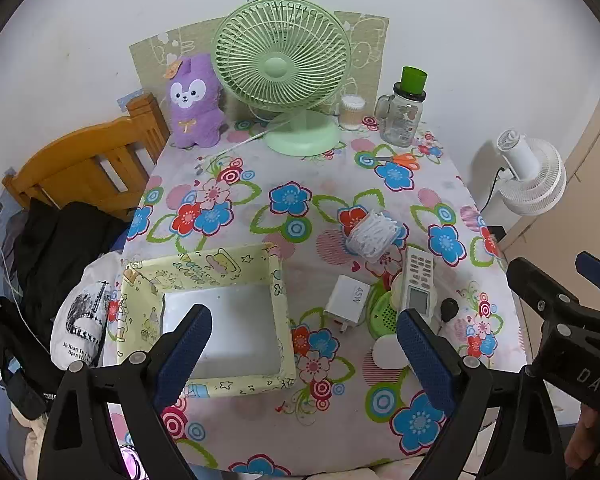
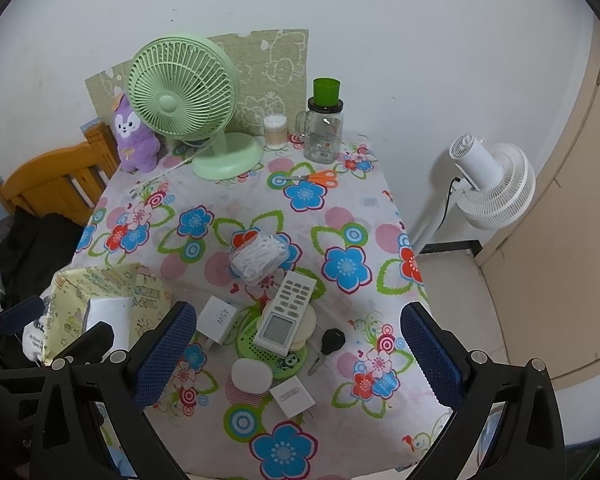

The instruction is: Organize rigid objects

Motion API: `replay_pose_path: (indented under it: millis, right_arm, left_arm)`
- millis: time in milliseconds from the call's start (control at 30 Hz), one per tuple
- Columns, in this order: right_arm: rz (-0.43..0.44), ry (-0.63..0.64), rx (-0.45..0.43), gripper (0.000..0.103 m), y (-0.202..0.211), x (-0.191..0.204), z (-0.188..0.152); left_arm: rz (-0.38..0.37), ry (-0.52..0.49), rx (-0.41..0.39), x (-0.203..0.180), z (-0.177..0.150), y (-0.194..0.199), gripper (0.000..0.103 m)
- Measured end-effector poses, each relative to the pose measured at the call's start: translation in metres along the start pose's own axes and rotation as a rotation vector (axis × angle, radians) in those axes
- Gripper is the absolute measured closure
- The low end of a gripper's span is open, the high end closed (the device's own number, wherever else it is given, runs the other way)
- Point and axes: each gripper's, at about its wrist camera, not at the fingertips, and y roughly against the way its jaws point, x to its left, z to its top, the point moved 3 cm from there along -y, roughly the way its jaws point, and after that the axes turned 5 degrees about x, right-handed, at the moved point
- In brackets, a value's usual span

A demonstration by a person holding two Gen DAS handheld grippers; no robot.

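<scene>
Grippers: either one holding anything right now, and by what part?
Nothing held. The left gripper and right gripper are both open and empty, above the table's clutter; the remote lies untouched.

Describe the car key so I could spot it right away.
Start at the flowered tablecloth, in the cluster of small things on its near part. Just right of the white remote control lies the small key with a black plastic head, the only dark item there.
</scene>
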Motion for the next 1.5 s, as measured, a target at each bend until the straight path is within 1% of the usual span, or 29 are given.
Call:
replay_pose_path:
  millis: [233,567,633,867,900,933,967,1067,1167,1433,1500]
  right_arm:
    - [0.0,-0.003,0.003,0.0,-0.0003,-0.0021,-0.0018]
    - [0.0,-0.005,0.004,0.0,-0.0001,-0.0027,-0.0014]
    - [-0.003,-0.005,0.005,0.0,-0.0005,-0.0037,-0.0022]
    - [-0.004,0.003,0.015,0.0,-0.0024,-0.0037,-0.0066]
    - [-0.005,0.004,0.015,0.0,-0.002,-0.0031,-0.0055]
    - [-0.005,0.005,0.015,0.0,-0.002,-0.0033,-0.006]
    - [-0.005,0.004,0.015,0.0,-0.0018,-0.0031,-0.006]
    - [-0.004,0.002,0.017,0.0,-0.0014,-0.0018,-0.0047]
    - [-0.004,0.003,0.017,0.0,-0.0015,-0.0017,-0.0051]
    - [0.025,0.001,0.012,0.001,-0.0018,-0.0008,-0.0079]
    - [0.025,0.0,0.013,0.001,-0.0024,-0.0019,-0.0077]
  left_arm:
    - [0.002,-0.003,0.007,0.0035,-0.0015,0.0015,0.008]
    - [0.002,0.006,-0.003,0.0076,0.0004,-0.0037,0.008]
    - [0.0,0.008,-0.004,0.002,-0.002,-0.0017,0.008]
    - [-0.021,0.033,-0.007,0.0061,-0.0027,-0.0013,0.008]
    - [-0.033,0.04,-0.005,0.0057,-0.0025,-0.0017,0.008]
    - [-0.026,0.036,-0.007,0.0058,-0.0027,-0.0016,0.008]
    - [-0.002,0.023,-0.012,0.0065,-0.0028,-0.0013,0.008]
    - [-0.002,0.024,0.002,0.0063,-0.0029,-0.0018,0.008]
    - [0.016,0.016,-0.004,0.0066,-0.0033,-0.0018,0.008]
    - [0.018,0.011,0.03,0.0055,-0.0045,-0.0068,0.008]
    - [0.029,0.004,0.057,0.005,-0.0046,-0.0076,0.008]
